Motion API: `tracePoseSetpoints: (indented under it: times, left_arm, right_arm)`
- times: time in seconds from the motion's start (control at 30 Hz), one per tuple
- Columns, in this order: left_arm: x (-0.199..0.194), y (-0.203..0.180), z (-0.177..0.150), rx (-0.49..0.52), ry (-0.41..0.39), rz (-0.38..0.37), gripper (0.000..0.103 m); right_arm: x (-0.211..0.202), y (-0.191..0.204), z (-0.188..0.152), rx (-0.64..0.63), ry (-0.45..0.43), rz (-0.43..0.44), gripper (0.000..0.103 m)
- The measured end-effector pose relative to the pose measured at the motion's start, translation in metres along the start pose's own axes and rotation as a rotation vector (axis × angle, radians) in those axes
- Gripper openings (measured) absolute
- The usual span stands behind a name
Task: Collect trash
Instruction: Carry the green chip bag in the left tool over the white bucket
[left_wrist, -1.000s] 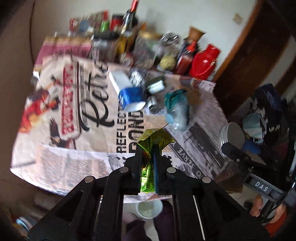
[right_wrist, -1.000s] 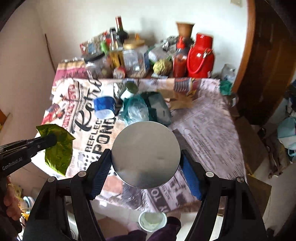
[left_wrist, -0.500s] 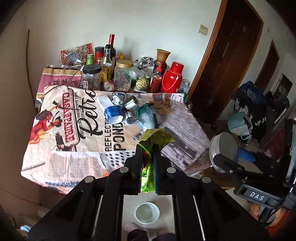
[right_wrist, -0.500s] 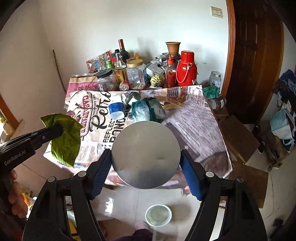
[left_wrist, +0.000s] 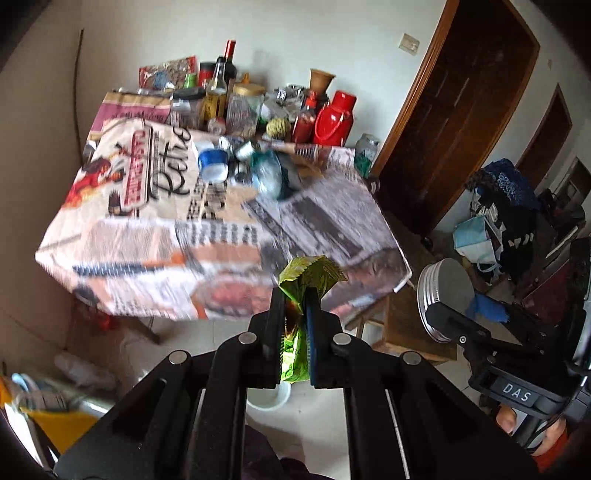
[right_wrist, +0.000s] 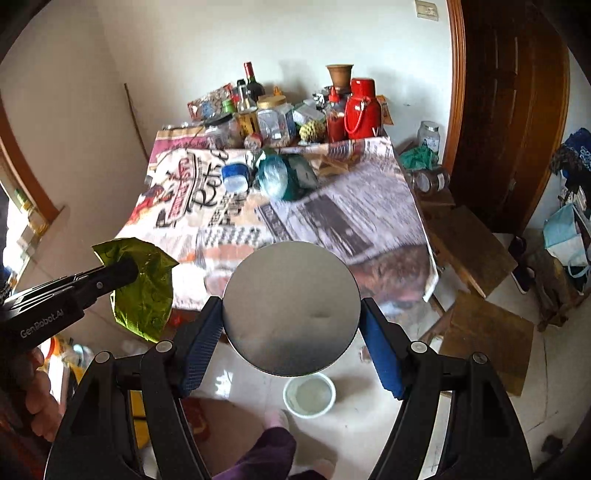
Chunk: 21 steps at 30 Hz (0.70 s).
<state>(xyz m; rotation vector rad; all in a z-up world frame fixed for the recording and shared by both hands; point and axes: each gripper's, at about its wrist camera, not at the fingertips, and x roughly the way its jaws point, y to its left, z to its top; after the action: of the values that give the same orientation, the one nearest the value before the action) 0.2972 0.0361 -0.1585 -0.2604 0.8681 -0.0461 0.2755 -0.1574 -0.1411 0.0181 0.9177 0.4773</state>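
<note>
Left tool (left_wrist: 293, 314): its two black fingers are pressed together on a green foil wrapper (left_wrist: 308, 275), crumpled, with a serrated end fanning out above the tips. The wrapper is thin, very light and limp — it folds rather than resists — so a pinch across the bunched middle, as held, is sound; a grip on a loose corner risks tearing or slipping on the glossy film.

Right tool (right_wrist: 291, 314): the blue pads bear on opposite edges of a round metal lid (right_wrist: 291, 308), its flat face towards the camera. The lid is rigid, smooth and likely slippery; edge-to-edge across the full width is the only secure hold, and its threaded rim shows in the left view.

Both items hang in the air in front of the worktop (right_wrist: 369, 206), over the tiled floor (right_wrist: 424, 424). A small white bowl (right_wrist: 309, 394) stands on the floor below. Remaining litter — a blue cup (right_wrist: 234, 173) and a clear plastic bag (right_wrist: 273, 176), somewhat blurred — lies on the worktop's far half.
</note>
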Motion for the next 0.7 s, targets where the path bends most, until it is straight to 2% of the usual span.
tracePoseSetpoints:
  times: [0.3, 0.47, 0.7]
  left_arm:
    - [0.03, -0.019, -0.053, -0.044, 0.108, 0.005, 0.009]
    - [0.074, -0.008, -0.079, -0.065, 0.206, 0.019, 0.009]
    - [0.157, 0.025, -0.112, -0.085, 0.322, 0.036, 0.009]
  right_arm:
    - [0.018, -0.019, -0.042, -0.004, 0.1, 0.028, 0.071]
    - [0.056, -0.027, -0.065, 0.022, 0.176, 0.046, 0.071]
    - [0.139, -0.036, -0.106, 0.067, 0.283, 0.045, 0.071]
